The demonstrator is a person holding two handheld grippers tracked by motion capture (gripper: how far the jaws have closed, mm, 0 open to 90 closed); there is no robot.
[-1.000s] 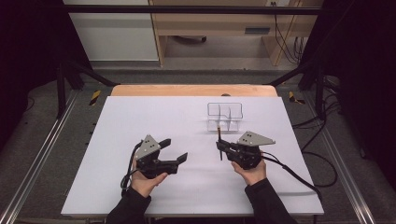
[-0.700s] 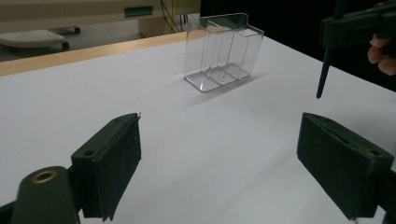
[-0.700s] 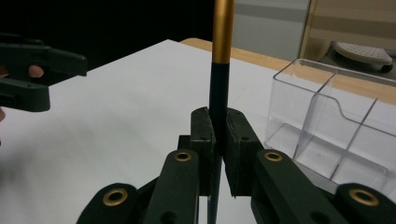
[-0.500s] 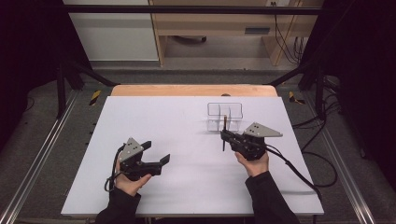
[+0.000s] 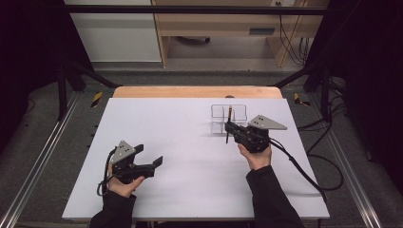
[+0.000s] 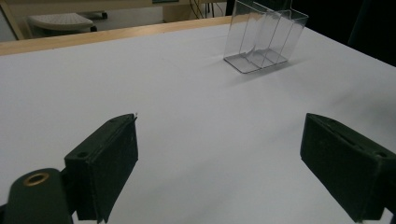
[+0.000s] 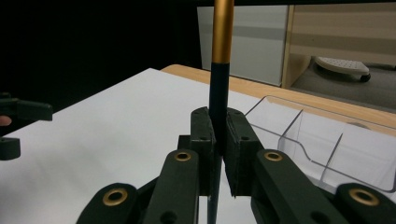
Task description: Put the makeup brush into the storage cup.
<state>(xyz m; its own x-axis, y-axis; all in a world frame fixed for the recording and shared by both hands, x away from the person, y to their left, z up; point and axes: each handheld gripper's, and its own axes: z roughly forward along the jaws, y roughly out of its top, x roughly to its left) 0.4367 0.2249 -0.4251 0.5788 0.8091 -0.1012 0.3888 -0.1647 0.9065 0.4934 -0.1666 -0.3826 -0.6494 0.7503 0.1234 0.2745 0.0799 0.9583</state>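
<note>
Right claw (image 5: 228,127) nearer organiser (image 5: 229,118); pen (image 7: 219,79) dark, gold-banded.

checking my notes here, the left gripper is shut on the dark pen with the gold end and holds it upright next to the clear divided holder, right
Not quite: it is the right gripper that is shut on the pen, as the right gripper view shows. The left gripper is open with nothing between its jaws. The rest stands: the pen is upright beside the clear divided holder.

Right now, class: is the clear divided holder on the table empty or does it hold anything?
Empty. The clear holder shows bare compartments; the pen is upright outside it, clamped in the right tongs.
</note>
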